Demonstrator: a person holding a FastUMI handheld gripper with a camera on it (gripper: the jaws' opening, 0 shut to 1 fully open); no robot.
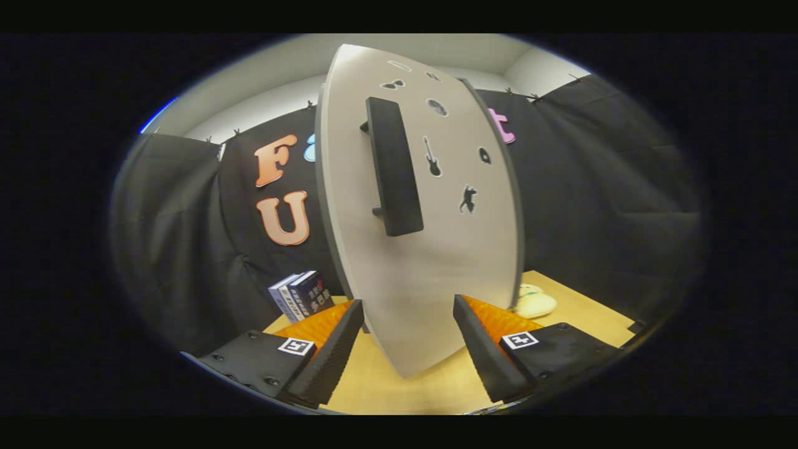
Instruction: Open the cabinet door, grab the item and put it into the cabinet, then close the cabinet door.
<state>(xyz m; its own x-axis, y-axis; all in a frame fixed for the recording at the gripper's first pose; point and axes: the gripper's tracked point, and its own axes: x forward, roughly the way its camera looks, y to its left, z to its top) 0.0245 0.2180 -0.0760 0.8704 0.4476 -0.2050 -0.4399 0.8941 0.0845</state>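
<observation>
A grey cabinet door (430,262) stands right ahead of me, very close, its lower part reaching down between my fingers. A long black handle (393,165) runs down its front, above and beyond the fingertips. Small dark stickers dot the panel to the right of the handle. My gripper (408,312) is open, one finger on each side of the door's lower part, pressing on nothing. A pale soft item (534,302) lies on the wooden table (580,305) beyond the right finger, partly hidden by the door's edge.
A few dark-covered books (300,294) stand leaning on the table beyond the left finger, against the black cloth wall. The cloth closes in the table at the back and on both sides.
</observation>
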